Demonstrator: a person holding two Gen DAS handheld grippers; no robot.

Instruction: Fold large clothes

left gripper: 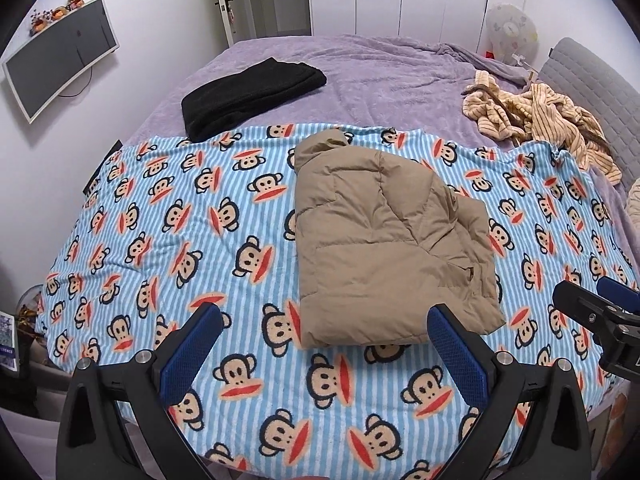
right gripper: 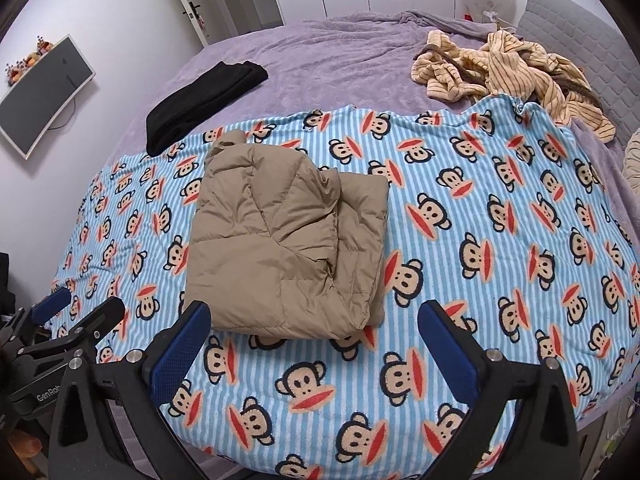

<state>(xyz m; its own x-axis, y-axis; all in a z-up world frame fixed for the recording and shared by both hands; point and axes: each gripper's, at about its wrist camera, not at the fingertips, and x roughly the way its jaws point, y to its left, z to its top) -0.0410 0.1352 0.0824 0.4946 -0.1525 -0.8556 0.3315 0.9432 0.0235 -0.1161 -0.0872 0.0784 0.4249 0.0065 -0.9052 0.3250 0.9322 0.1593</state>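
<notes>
My left tool point(left gripper: 324, 326) and right tool point(right gripper: 316, 322) both hang released, empty, above the folded tan puffer jacket point(left gripper: 384, 248), which lies mid-frame on the monkey-print blanket point(left gripper: 160, 208), long axis running away from me.

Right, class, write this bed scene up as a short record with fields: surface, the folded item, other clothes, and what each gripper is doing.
surface: monkey-print blanket spread over a purple bedspread
folded item: tan puffer jacket, folded into a compact block on the blanket
other clothes: black garment folded at the back; striped beige garment crumpled, unfolded
left gripper: open, holding nothing
right gripper: open, holding nothing
task state: jacket appears folded; striped garment not
</notes>
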